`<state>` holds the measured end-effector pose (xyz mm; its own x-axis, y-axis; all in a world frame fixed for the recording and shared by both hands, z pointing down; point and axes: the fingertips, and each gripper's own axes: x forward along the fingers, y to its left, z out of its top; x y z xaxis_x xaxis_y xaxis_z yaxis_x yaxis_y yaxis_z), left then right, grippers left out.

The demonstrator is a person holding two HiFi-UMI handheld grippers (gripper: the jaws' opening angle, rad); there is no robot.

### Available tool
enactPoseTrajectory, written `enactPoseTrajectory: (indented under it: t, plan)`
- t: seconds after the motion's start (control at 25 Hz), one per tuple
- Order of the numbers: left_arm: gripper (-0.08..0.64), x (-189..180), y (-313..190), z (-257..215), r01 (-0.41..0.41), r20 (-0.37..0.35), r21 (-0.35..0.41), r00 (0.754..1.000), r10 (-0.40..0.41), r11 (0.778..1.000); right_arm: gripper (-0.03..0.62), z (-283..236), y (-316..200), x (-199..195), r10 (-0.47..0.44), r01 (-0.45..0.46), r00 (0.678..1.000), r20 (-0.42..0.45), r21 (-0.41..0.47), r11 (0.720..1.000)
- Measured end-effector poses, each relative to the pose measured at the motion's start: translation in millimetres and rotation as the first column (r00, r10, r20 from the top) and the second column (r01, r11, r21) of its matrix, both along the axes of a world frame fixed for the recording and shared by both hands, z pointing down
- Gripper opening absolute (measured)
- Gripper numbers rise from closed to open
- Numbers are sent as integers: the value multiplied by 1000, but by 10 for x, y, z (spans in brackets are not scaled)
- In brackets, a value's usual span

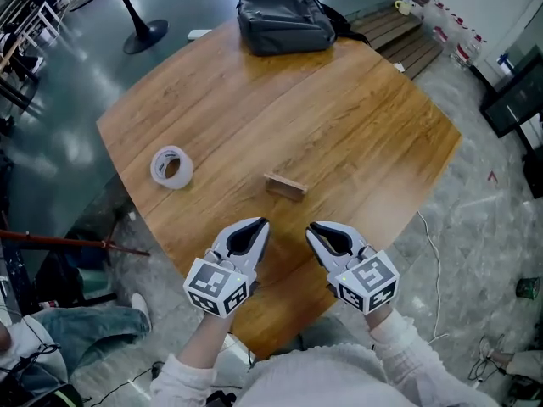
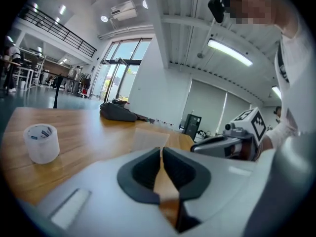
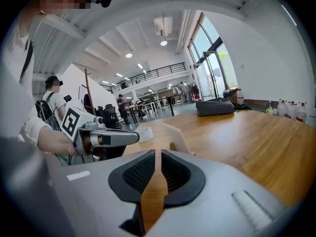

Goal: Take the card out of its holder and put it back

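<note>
The card (image 3: pixel 177 136) in its holder (image 1: pixel 284 185) lies crossways, ahead between the clenched left hand-held gripper (image 1: pixel 258 225) and the slightly parted, empty right hand-held gripper (image 1: pixel 313 228).

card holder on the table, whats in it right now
A pale, see-through card stands upright in the wooden card holder. Its bottom edge is covered by the holder, and any print on the card cannot be made out.

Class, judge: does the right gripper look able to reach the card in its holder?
Probably yes: only bare table lies between the right gripper and the card; the tape roll sits aside.
</note>
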<state>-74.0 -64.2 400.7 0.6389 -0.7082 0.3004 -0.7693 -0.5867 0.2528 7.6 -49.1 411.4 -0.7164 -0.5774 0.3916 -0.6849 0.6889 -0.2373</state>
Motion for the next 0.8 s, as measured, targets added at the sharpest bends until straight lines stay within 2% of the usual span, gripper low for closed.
enactPoseTrajectory:
  t: [0.08, 0.24, 0.56, 0.68, 0.8]
  plan:
    - [49, -23, -108, 51, -2, 8, 4, 1000, 2, 1000, 38, 53, -92, 6, -6, 6, 1000, -13, 4, 1000]
    - [61, -79, -325, 173, -7, 18, 3, 1000, 7, 1000, 52, 161, -274, 17, 2, -2, 1000, -16, -1, 1000]
    - [94, -60, -681, 372, -66, 103, 32, 993, 62, 997, 79, 319, -559, -17, 3, -3, 999, -41, 8, 1000]
    - [100, -46, -778, 418, -79, 106, 36, 992, 75, 996, 106, 370, -619, -52, -16, 19, 997, -75, 33, 999]
    - [101, -41, -864, 438, -89, 101, 43, 991, 84, 995, 106, 400, -685, -73, -17, 22, 996, -93, 52, 998]
